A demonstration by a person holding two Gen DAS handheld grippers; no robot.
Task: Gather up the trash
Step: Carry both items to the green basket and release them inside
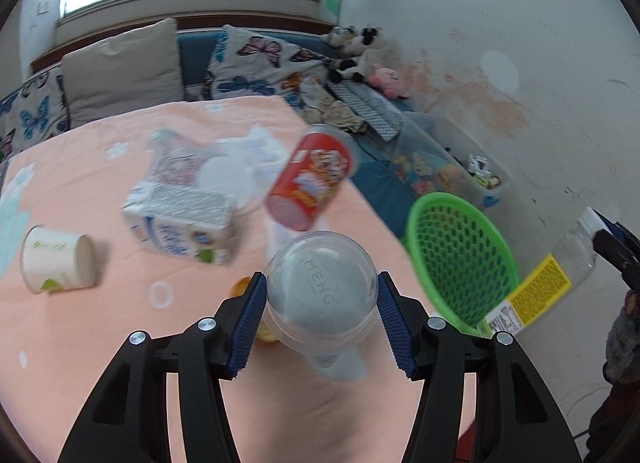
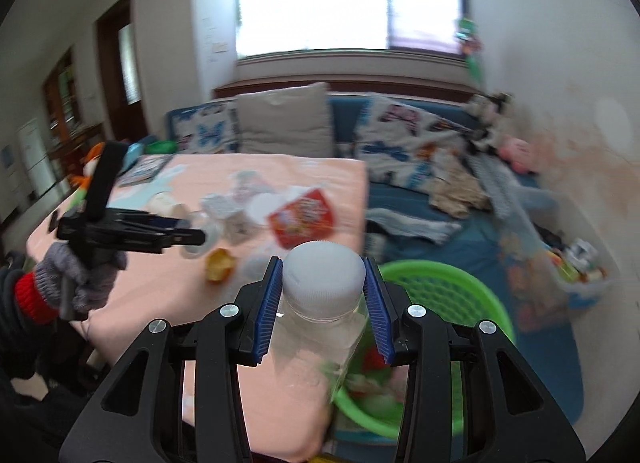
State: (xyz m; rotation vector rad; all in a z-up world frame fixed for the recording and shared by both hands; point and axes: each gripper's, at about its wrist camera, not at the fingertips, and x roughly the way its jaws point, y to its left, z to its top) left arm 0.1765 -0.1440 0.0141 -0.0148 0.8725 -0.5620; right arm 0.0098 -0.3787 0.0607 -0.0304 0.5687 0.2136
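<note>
Both hands are mid-carry, each bringing a piece of trash to the green basket (image 2: 448, 295). The left gripper (image 1: 320, 303) is clamped on a clear plastic cup (image 1: 320, 295); from it the basket sits at about three o'clock, just off the edge of the peach-covered table (image 1: 100, 343). The right gripper (image 2: 324, 303) is closed on the white cap of a clear jar (image 2: 320, 327), with the basket at about four o'clock below it. The next move, as I judge it, calls for swinging each item over the rim before releasing. A red can (image 1: 312, 179), a paper cup (image 1: 60, 263) and a milk carton (image 1: 180, 227) still lie on the table.
</note>
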